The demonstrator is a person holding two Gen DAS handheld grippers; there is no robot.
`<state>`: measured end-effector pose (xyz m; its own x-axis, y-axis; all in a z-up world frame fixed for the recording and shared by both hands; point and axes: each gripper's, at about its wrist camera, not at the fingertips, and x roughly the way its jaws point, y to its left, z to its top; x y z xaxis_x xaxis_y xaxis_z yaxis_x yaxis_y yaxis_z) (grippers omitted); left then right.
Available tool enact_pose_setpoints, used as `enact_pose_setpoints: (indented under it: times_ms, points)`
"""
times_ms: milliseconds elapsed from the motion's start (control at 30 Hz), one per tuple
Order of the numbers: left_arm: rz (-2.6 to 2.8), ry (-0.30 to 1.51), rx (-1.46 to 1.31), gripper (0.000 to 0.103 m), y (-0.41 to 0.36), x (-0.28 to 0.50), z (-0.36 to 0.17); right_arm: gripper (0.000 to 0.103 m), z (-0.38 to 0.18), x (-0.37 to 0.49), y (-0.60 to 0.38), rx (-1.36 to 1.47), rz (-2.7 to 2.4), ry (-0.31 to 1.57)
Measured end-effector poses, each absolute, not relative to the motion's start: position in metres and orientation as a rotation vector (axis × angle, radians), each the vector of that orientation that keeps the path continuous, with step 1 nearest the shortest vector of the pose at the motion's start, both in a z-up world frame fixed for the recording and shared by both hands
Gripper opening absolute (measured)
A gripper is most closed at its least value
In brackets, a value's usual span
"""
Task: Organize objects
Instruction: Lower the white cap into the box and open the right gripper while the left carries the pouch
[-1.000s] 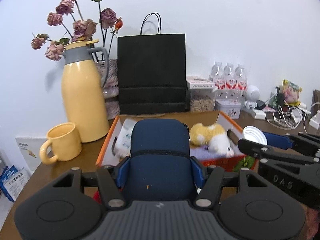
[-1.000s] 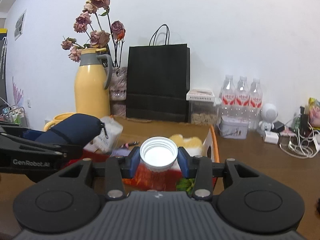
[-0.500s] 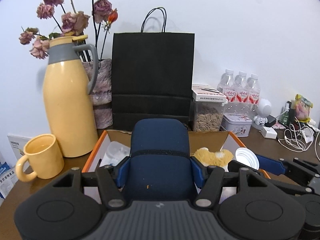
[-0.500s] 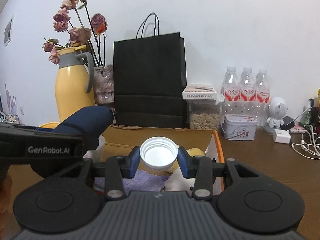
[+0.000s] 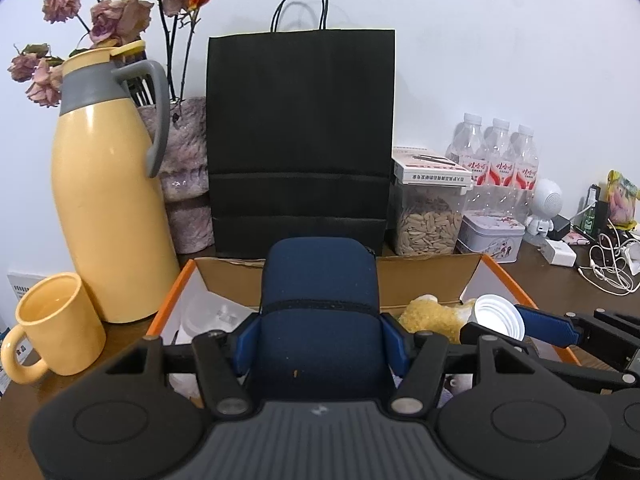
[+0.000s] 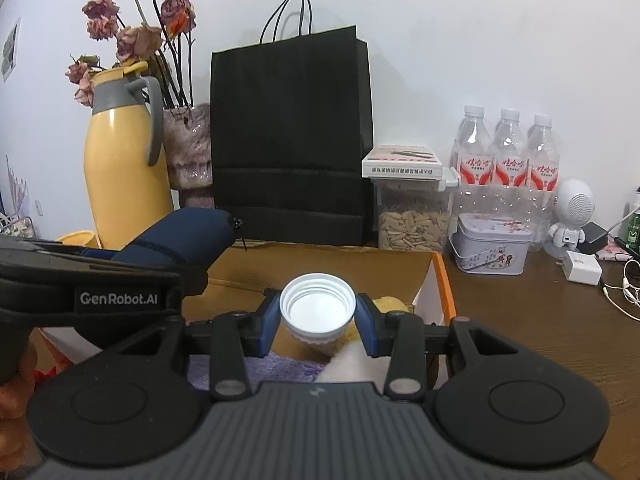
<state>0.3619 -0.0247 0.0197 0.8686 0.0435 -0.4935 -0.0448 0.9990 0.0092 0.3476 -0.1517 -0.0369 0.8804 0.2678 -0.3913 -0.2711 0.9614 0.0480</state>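
White wall backs a brown bench (image 6: 520,320) where an orange-edged box (image 5: 496,276) sits in front of a black bag (image 5: 300,136), the landmark for all else. The left tool (image 5: 320,336) holds a navy pouch (image 5: 320,304) over the box; the right tool (image 6: 318,314) is clamped on a white cap (image 6: 318,306), also over the box, to the right of the pouch. Against a second ago, both tools have come closer to the bag and now hang further in over the box, so, judging by this, both things look about ready to be dropped in. A yellow plush (image 5: 432,314) and a purple cloth (image 6: 280,368) already lie inside. Left of the bag a yellow jug (image 5: 108,216) and mug (image 5: 56,324) crowd that side; right of it a seed jar (image 6: 412,216), tin (image 6: 492,248) and bottles (image 6: 508,156) stand well apart from the box, leaving open bench there.
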Motion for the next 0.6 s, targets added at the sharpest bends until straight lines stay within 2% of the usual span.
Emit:
enact_pose_setpoints:
  times_ms: [300, 333, 367, 400, 433, 533, 600]
  points:
    - [0.041, 0.513, -0.006, 0.064, -0.024, 0.363, 0.019, 0.043, -0.041, 0.351, -0.151, -0.021, 0.279, 0.430]
    - [0.039, 0.503, -0.013, 0.066, -0.022, 0.362, 0.020, 0.048, -0.042, 0.352, -0.151, -0.024, 0.279, 0.438]
    - [0.040, 0.486, -0.017, 0.076, -0.022, 0.360, 0.021, 0.054, -0.043, 0.352, -0.150, -0.027, 0.276, 0.444]
    - [0.045, 0.473, -0.015, 0.085, -0.022, 0.359, 0.023, 0.070, -0.043, 0.352, -0.150, -0.028, 0.270, 0.447]
    - [0.050, 0.454, -0.010, 0.100, -0.022, 0.356, 0.026, 0.085, -0.043, 0.351, -0.151, -0.029, 0.263, 0.443]
    - [0.048, 0.414, -0.001, 0.103, -0.025, 0.349, 0.032, 0.103, -0.040, 0.348, -0.151, -0.031, 0.259, 0.427]
    - [0.043, 0.413, 0.001, 0.103, -0.027, 0.347, 0.034, 0.103, -0.038, 0.346, -0.150, -0.030, 0.261, 0.417]
